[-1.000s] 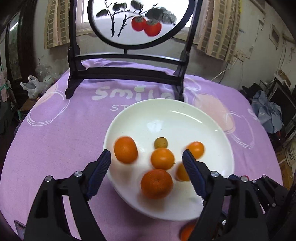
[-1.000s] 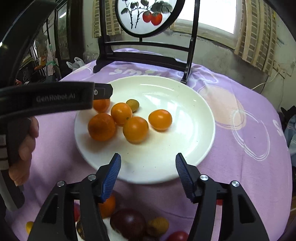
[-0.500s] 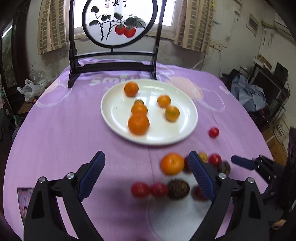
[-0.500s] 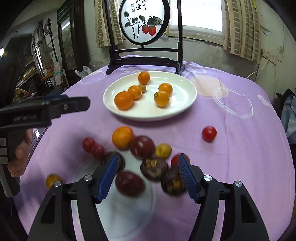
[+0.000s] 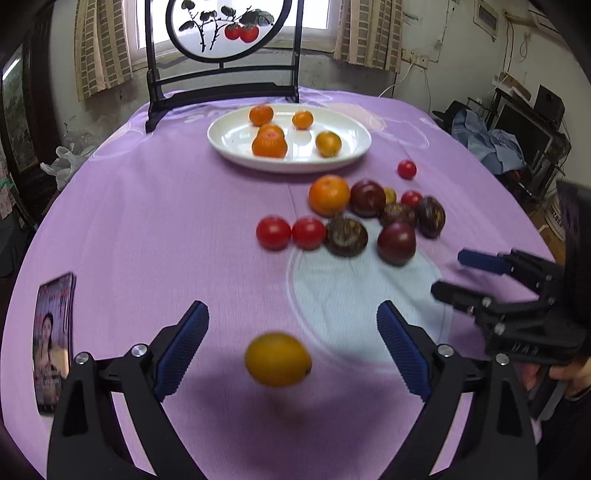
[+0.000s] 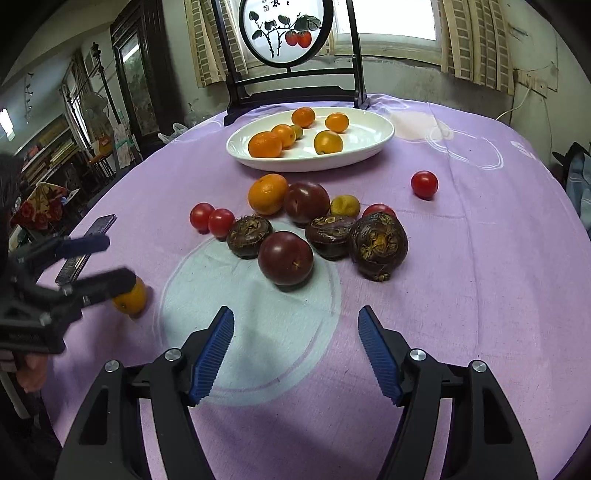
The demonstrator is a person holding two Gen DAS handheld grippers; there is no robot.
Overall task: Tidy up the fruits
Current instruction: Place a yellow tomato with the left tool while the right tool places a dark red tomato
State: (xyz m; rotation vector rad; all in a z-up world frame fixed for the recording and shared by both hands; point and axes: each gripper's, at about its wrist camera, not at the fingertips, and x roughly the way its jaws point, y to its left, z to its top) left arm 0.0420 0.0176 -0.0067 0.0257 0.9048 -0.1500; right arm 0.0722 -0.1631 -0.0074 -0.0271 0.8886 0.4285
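Note:
A white plate [image 5: 354, 149] [image 6: 373, 147] with several oranges stands at the far middle of the purple tablecloth. In front of it lies a cluster: a loose orange [image 5: 328, 195] [image 6: 267, 194], red tomatoes [image 5: 273, 232] [image 6: 211, 220], dark plums [image 6: 285, 257] and brown wrinkled fruits [image 6: 377, 245]. A lone tomato [image 6: 424, 184] lies to the right. A yellow-orange fruit [image 5: 277, 359] [image 6: 130, 297] lies on the cloth between my left gripper's [image 5: 291, 350] open fingers. My right gripper [image 6: 295, 354] is open and empty, short of the cluster.
A dark wooden stand with a round painted screen [image 5: 221, 29] [image 6: 284, 33] rises behind the plate. A booklet [image 5: 53, 343] lies at the near left table edge. Furniture and clutter surround the round table.
Both grippers have pulled back from the plate toward the near table edge. The fruit cluster came into view, and the yellow-orange fruit now lies between the left fingers.

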